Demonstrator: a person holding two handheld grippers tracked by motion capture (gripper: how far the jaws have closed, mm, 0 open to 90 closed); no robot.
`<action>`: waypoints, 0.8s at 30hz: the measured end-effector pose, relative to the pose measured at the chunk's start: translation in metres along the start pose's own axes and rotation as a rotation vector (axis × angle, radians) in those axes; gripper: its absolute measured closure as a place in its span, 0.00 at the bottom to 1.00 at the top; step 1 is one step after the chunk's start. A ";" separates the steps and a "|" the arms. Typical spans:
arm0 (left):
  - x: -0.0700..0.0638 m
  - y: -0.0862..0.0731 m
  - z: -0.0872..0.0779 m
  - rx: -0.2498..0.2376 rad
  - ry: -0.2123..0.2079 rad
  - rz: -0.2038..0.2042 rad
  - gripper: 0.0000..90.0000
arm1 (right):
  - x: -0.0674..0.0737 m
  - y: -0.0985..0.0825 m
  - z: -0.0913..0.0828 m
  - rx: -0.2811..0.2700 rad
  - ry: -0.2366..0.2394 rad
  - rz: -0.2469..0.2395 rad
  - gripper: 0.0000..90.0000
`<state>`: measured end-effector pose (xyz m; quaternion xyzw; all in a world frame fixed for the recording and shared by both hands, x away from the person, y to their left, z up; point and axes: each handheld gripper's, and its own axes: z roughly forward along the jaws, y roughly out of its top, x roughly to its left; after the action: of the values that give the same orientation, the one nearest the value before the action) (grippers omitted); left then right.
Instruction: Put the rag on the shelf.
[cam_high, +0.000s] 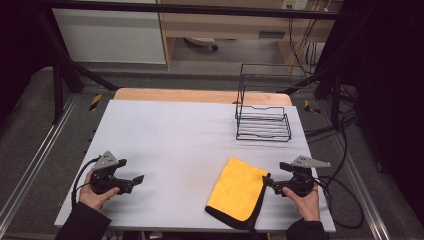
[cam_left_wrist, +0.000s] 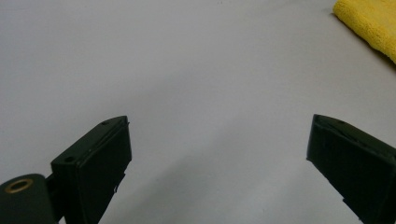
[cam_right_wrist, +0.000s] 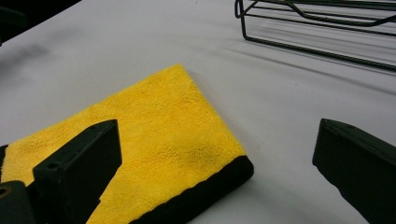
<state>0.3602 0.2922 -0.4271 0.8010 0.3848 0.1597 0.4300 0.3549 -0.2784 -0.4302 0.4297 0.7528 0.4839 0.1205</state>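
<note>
Looking down from the high view, the left gripper (cam_high: 134, 181) rests low over the near left of the white worktop (cam_high: 175, 135), its fingers spread and nothing between them. The right gripper (cam_high: 268, 181) sits at the near right, fingers pointing at the black-trimmed edge of a folded yellow cloth (cam_high: 236, 192); whether they touch it is hard to make out here. The cloth lies flat near the front edge, with a black wire rack (cam_high: 263, 125) farther back on the right. Both forearms are cut off at the bottom.

In the left gripper view, the left gripper (cam_left_wrist: 217, 140) has its fingers (cam_left_wrist: 93, 163) wide apart over bare worktop (cam_left_wrist: 187, 70), holding nothing. A corner of the yellow cloth (cam_left_wrist: 369, 21) shows at the upper right, well apart.

In the right gripper view, the right gripper (cam_right_wrist: 217, 144) stands wide open, gripping nothing. One of its fingers (cam_right_wrist: 79, 163) overlaps the yellow cloth (cam_right_wrist: 163, 135), the other stands over bare worktop (cam_right_wrist: 289, 107). The wire rack (cam_right_wrist: 317, 28) is cut off at the top.
</note>
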 end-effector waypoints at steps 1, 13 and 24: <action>0.000 0.000 0.001 0.000 0.002 0.000 0.07 | 0.000 0.000 0.000 0.001 0.001 -0.001 0.02; -0.014 0.004 0.010 0.023 -0.026 0.013 0.06 | 0.002 -0.001 0.003 0.018 -0.013 0.000 0.03; -0.040 0.015 0.025 0.033 -0.061 0.022 0.10 | 0.005 -0.002 0.007 0.030 -0.022 0.011 0.04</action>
<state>0.3558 0.2424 -0.4267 0.8166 0.3652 0.1337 0.4265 0.3552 -0.2703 -0.4341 0.4409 0.7563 0.4683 0.1196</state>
